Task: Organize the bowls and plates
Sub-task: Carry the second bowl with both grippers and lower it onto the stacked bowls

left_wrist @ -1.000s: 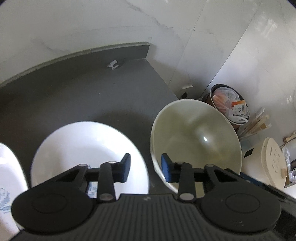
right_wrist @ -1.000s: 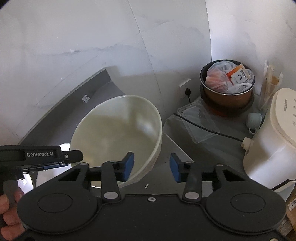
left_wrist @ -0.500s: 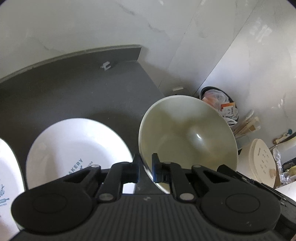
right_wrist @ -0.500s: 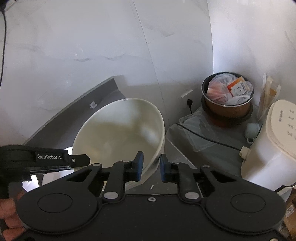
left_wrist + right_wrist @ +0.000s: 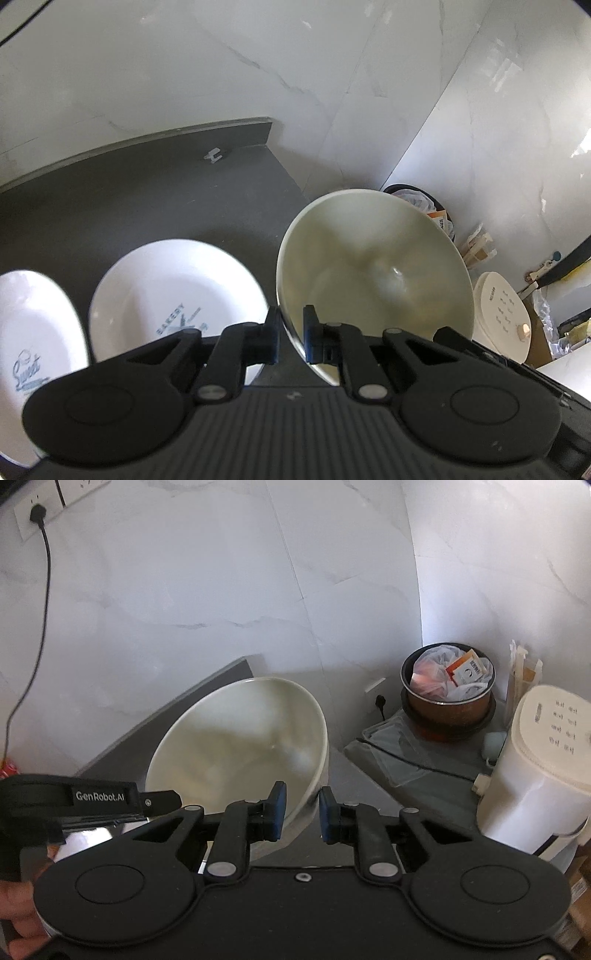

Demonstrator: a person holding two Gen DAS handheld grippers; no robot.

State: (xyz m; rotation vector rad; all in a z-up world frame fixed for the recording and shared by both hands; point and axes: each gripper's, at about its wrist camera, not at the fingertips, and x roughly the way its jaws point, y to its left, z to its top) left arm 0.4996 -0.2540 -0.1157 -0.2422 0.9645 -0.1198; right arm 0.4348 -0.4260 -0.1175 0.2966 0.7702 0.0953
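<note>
**Handling the cream bowl at its rim**

Gripping is by the rim on both sides. The left tool (image 5: 290, 334) pinches the near-left edge of the cream bowl (image 5: 373, 266), one finger inside the wall and one outside. The right tool (image 5: 301, 814) straddles the bowl's right rim at about 5 o'clock of the bowl; a narrow gap shows beside its right pad, so whether it is clamping cannot be told.

Location: the bowl sits tilted at the right end of the dark worktop (image 5: 147, 199), its far rim past the worktop edge. Whether it rests on the surface or hangs free cannot be told.

Handling judgement: glazed ceramic, rigid, fairly heavy, smooth and brittle. Take hold on the thin rim only, at opposite points, and keep it level; a single-sided pinch is likely to let it rotate or slip.

View differences:
- Left wrist view shows two printed white plates, the "Bakery" plate (image 5: 177, 295) at 9 o'clock of the bowl and the "Sweet" plate (image 5: 33, 339) beyond it.
- Right wrist view shows the lower counter at 3 o'clock: a pot of packets (image 5: 448, 686) and a white appliance (image 5: 535, 775), plus the person's hand (image 5: 14, 897) on the left tool.
</note>
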